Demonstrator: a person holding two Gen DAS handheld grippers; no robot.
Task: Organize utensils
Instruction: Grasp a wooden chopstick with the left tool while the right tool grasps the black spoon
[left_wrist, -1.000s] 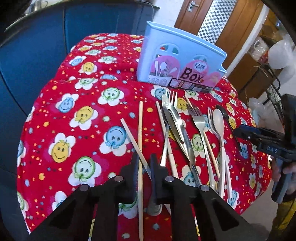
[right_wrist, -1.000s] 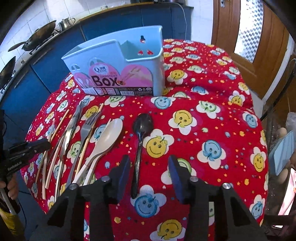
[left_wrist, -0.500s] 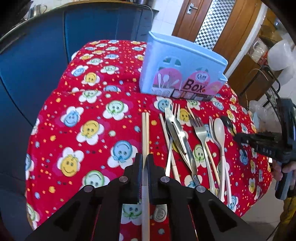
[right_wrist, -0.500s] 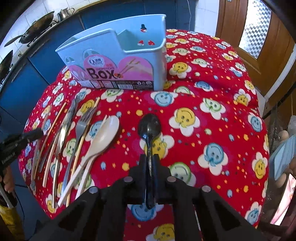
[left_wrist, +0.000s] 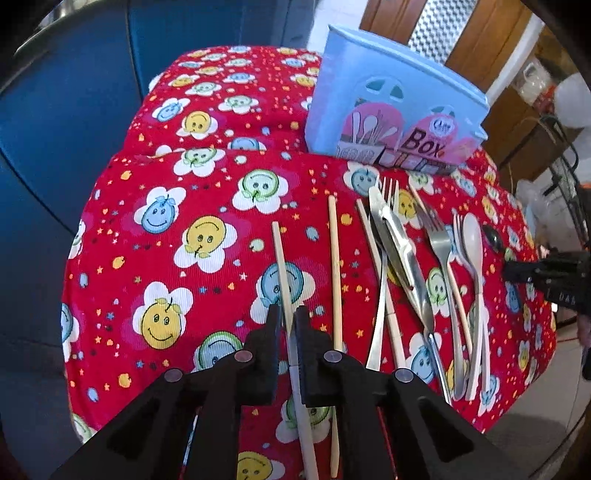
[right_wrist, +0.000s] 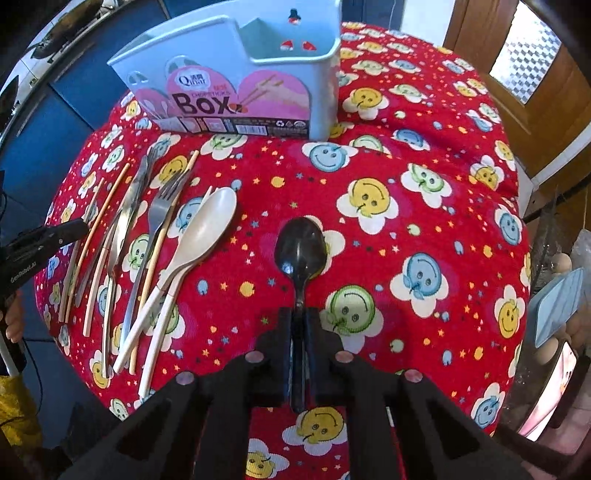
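My left gripper is shut on a wooden chopstick that points forward over the red smiley cloth. A second chopstick lies just to its right on the cloth. My right gripper is shut on the handle of a black spoon, its bowl pointing toward the light blue utensil box. The box also shows in the left wrist view at the far side. The left gripper shows at the left edge of the right wrist view.
Between the grippers lie more chopsticks, a knife, metal forks and a cream spoon, also in the right wrist view. Blue cabinets stand at the left and wooden doors behind. The cloth drops off at the near edge.
Both grippers closed: the left on a chopstick, the right on the black spoon's handle. The left then shifted left with one chopstick, leaving the other on the cloth.
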